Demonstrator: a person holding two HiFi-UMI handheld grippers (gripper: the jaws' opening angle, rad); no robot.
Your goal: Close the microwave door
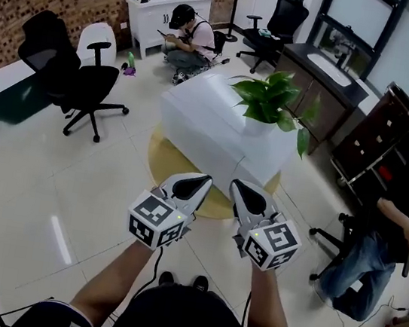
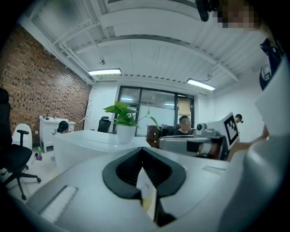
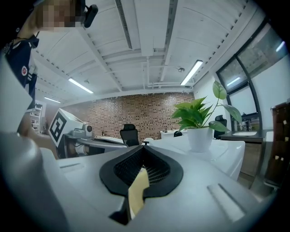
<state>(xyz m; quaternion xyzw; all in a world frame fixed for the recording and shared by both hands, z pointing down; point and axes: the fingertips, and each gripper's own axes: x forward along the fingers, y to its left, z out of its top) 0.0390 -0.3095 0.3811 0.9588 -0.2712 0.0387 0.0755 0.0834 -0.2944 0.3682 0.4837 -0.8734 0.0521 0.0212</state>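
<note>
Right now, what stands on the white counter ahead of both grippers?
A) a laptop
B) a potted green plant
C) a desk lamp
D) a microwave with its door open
B: a potted green plant stands on the white counter in the head view, and both gripper views show its leaves above a white pot.

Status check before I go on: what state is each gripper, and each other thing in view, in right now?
left gripper: shut, nothing between the jaws.
right gripper: shut, nothing between the jaws.
potted plant: upright on the white table.
black office chair: upright, unoccupied.
microwave: not in any view.
</note>
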